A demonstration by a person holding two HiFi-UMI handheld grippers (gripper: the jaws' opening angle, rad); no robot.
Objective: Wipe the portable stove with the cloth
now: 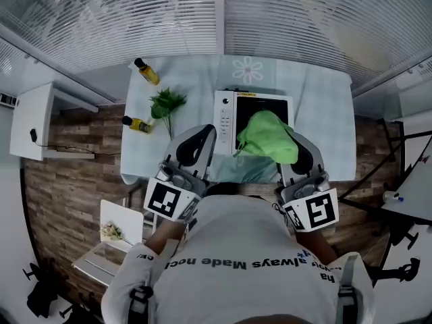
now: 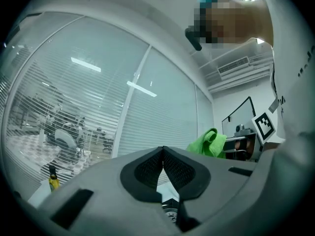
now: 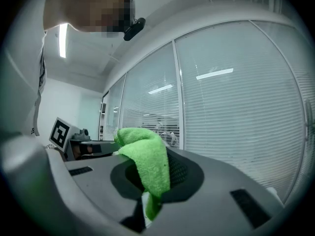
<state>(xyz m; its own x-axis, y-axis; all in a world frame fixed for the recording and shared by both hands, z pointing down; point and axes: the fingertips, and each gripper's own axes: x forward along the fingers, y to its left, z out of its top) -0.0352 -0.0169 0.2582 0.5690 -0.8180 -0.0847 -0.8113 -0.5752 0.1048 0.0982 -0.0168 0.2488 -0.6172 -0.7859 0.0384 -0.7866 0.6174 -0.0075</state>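
The white portable stove (image 1: 226, 117) with a dark top sits on the pale table (image 1: 324, 106), just beyond my chest. A bright green cloth (image 1: 268, 138) hangs over its near right part, pinched in my right gripper (image 1: 291, 147), which is shut on it; in the right gripper view the cloth (image 3: 149, 167) drapes out between the jaws and points upward. My left gripper (image 1: 204, 139) is raised at the stove's near left corner, its jaws shut and holding nothing. In the left gripper view the left gripper (image 2: 163, 156) tilts up toward the window, with the cloth (image 2: 209, 144) seen at the right.
Two small yellow bottles (image 1: 147, 71) (image 1: 137, 123) and a green leafy sprig (image 1: 166, 105) lie on the table's left part. A white shelf (image 1: 34, 120) stands at the far left, a chair (image 1: 118, 231) with a small bouquet near left. Blinds run behind the table.
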